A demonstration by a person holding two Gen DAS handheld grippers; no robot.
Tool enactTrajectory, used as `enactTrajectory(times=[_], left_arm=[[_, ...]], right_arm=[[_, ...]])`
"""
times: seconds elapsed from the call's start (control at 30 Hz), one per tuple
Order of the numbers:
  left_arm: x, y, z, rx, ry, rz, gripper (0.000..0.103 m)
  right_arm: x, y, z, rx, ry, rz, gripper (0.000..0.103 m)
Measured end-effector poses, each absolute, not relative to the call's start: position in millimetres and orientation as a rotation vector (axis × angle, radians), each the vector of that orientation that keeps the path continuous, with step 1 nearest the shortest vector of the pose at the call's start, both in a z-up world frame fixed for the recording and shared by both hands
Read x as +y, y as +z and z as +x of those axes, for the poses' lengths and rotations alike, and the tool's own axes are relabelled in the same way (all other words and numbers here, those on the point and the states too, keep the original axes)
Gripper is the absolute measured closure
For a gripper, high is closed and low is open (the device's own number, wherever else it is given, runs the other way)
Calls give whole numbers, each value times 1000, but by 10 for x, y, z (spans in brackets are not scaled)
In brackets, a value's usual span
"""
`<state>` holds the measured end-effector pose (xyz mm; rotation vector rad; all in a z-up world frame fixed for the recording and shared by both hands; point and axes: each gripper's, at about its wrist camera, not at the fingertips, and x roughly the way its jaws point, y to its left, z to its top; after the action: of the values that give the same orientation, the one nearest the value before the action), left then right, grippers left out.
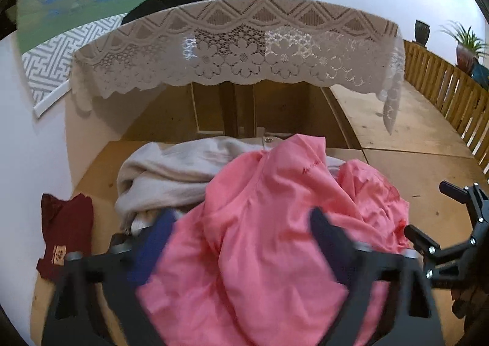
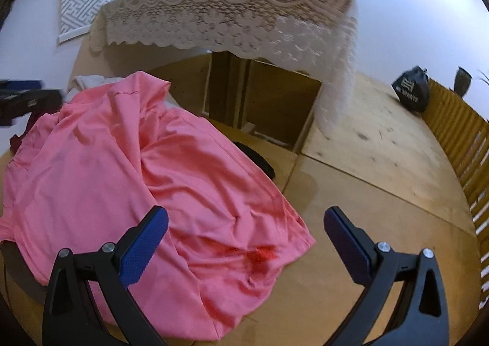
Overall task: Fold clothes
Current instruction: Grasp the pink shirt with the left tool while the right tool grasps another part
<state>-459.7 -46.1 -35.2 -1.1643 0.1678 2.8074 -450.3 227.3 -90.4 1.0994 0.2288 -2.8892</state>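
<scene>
A pink shirt (image 2: 128,174) lies crumpled in a loose heap on a wooden floor (image 2: 351,193), draped partly over a cream sweater (image 1: 171,171). A dark red garment (image 1: 67,233) lies flat, just beside the pile at its left.

The left gripper (image 1: 244,233) points down at the heap with pink cloth bulging up between its blurred, partly parted jaws; whether the pads press on the cloth cannot be told. The right gripper (image 2: 244,236) is wide apart and holds nothing, its left finger over the shirt's near corner, its right finger over bare floor.

Risks, as a judgement: the shirt is thin, smooth and slippery-looking, with deep soft creases, so a pinch could catch several layers at once and lift a bunch instead of one edge. A pull could also drag the fuzzy, thick sweater beneath along with it. No hem or sleeve is clearly laid out, so a grab may miss a useful corner.

Behind stands a table under a white lace cloth (image 1: 238,46) with scalloped flower edging.
</scene>
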Motion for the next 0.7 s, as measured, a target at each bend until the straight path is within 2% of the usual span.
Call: enactTrajectory(times=[0.03, 0.23, 0.4, 0.43, 0.5, 0.57, 0.7], left_arm=[[-439, -382, -4657, 173, 2799, -1187, 41], [-337, -524, -4860, 170, 2742, -1236, 63], [-259, -525, -4906, 205, 2744, -1226, 63], [-247, -517, -4914, 210, 2746, -1223, 61], [-235, -493, -4933, 197, 2748, -1219, 50], [-219, -492, -4967, 201, 2742, -1216, 26], [-89, -509, -5008, 299, 2750, -1209, 26]], right_arm=[[2262, -909, -4521, 235, -2882, 1097, 0], [2239, -918, -4604, 223, -2840, 1073, 0], [2197, -911, -4710, 241, -2847, 1057, 0], [2179, -909, -4748, 257, -2853, 1055, 0], [2140, -907, -4816, 278, -2855, 1057, 0], [2093, -899, -4881, 283, -2842, 1064, 0], [1977, -868, -5019, 319, -2848, 1050, 0]])
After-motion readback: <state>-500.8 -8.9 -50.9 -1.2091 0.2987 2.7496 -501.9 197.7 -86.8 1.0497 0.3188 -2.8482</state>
